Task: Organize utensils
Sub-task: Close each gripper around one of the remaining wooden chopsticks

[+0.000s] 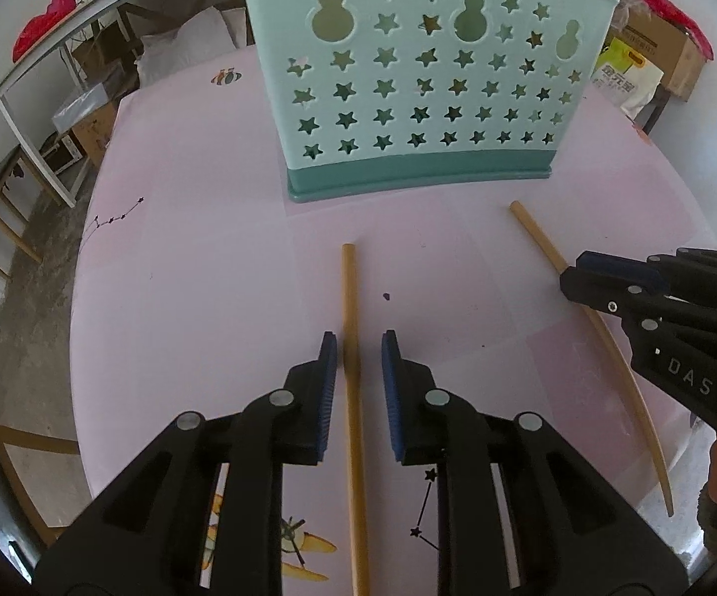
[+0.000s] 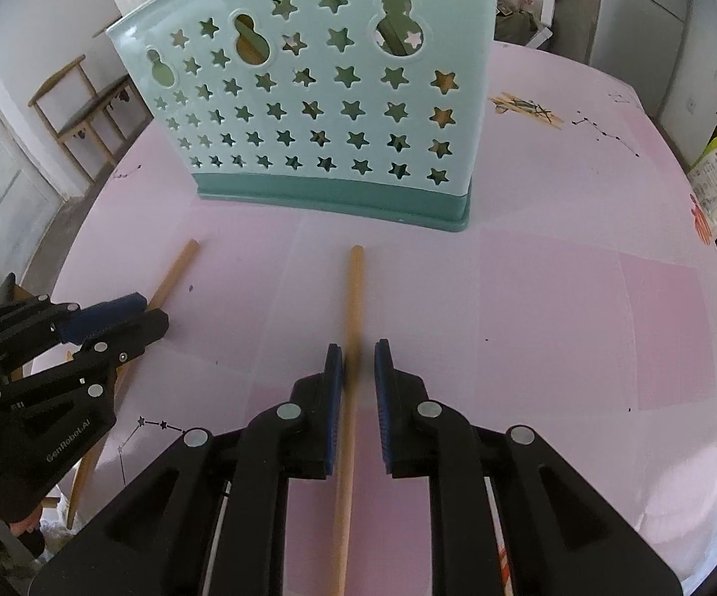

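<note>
On the pink surface [image 1: 184, 228], two chopsticks remain outside the teal holder [image 1: 423, 99]; each of your hand-held grippers, left [image 1: 358, 347] and right [image 2: 358, 352], straddles one chopstick, jaws apart.

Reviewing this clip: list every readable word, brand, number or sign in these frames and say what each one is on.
"DAS": white letters on the black body of the right gripper, seen from the left wrist; possibly cut off.
"GenRobot.AI": on the black body of the left gripper, seen from the right wrist.
White and yellow-green bag beyond the pink table: large printed characters, too blurred to read.
</note>
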`<state>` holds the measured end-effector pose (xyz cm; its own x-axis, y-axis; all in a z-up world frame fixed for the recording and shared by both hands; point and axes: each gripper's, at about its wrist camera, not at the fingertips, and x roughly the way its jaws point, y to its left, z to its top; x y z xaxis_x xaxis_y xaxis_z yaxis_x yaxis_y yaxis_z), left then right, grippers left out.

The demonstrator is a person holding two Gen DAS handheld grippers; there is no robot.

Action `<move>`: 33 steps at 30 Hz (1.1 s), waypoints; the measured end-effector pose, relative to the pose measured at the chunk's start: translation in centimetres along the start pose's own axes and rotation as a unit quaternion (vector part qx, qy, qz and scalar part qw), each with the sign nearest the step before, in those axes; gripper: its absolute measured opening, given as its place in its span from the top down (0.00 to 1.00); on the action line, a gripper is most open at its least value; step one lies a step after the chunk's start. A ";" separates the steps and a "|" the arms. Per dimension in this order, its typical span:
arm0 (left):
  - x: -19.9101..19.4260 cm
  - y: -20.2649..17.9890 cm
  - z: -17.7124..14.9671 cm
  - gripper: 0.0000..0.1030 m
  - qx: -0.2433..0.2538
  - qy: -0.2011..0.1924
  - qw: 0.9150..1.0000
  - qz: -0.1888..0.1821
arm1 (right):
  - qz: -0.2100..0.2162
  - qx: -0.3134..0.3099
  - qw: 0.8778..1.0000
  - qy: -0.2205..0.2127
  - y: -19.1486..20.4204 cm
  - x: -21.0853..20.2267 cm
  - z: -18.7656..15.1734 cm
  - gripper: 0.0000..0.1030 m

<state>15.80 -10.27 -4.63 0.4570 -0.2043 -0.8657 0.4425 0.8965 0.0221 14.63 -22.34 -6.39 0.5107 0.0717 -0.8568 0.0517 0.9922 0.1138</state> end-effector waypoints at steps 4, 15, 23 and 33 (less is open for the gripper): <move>-0.2 -0.5 -0.3 0.91 0.000 0.000 1.000 0.000 | -0.001 0.007 1.000 -0.001 -0.3 -0.1 -0.1 0.93; -0.6 -1.4 -0.7 0.95 0.004 0.007 1.000 0.004 | 0.014 0.019 1.000 0.008 -0.7 -0.4 -0.6 0.94; 0.1 -1.3 0.2 0.95 0.008 0.008 1.000 0.007 | 0.017 0.021 1.000 0.007 -0.8 -0.5 -0.8 0.94; 0.4 -1.9 0.7 0.95 0.010 0.003 1.000 0.011 | 0.019 0.023 1.000 0.006 -1.0 -0.5 -0.8 0.94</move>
<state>15.67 -12.34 -4.72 0.4624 -0.1830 -0.8676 0.4476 0.8928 0.0503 13.68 -23.26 -6.47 0.5029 0.1115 -0.8571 0.0708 0.9830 0.1694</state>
